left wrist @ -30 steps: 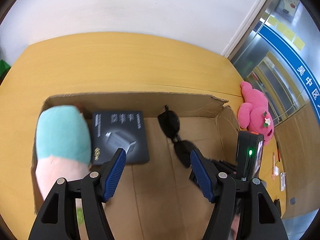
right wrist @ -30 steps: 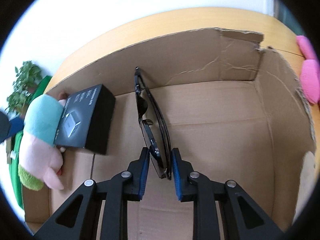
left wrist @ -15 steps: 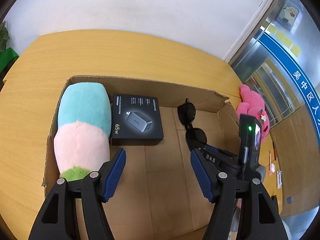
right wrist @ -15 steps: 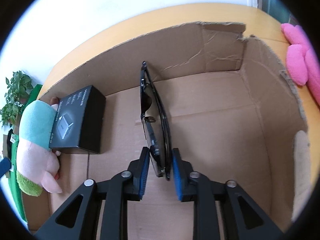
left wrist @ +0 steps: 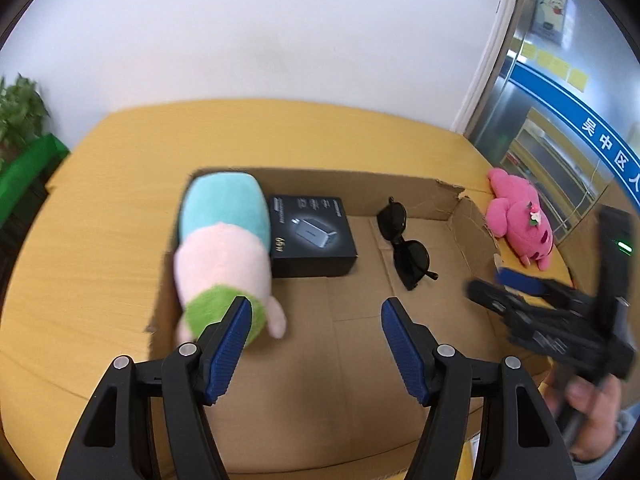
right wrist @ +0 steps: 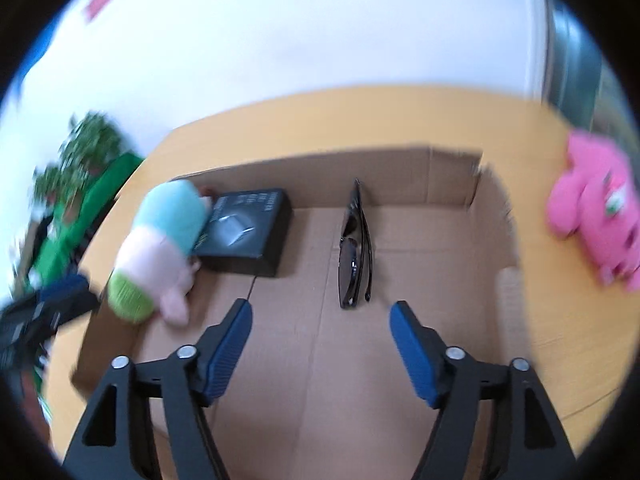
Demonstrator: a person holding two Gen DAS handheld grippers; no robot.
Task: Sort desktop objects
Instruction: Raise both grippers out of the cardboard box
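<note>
Lying folded on the cardboard box (left wrist: 436,184) floor, the sunglasses (left wrist: 406,246) run lengthwise from the far wall toward the near edge, right of a black charger box (left wrist: 312,240) marked "65W". The right gripper (right wrist: 320,320) is opening with nothing between its pads; the left gripper (left wrist: 316,316) gapes empty.

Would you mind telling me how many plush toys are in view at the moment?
2. The teal, pink and green plush lies inside the cardboard box along its left wall, beside the black charger box. The pink plush lies on the table outside the box's right wall.
</note>
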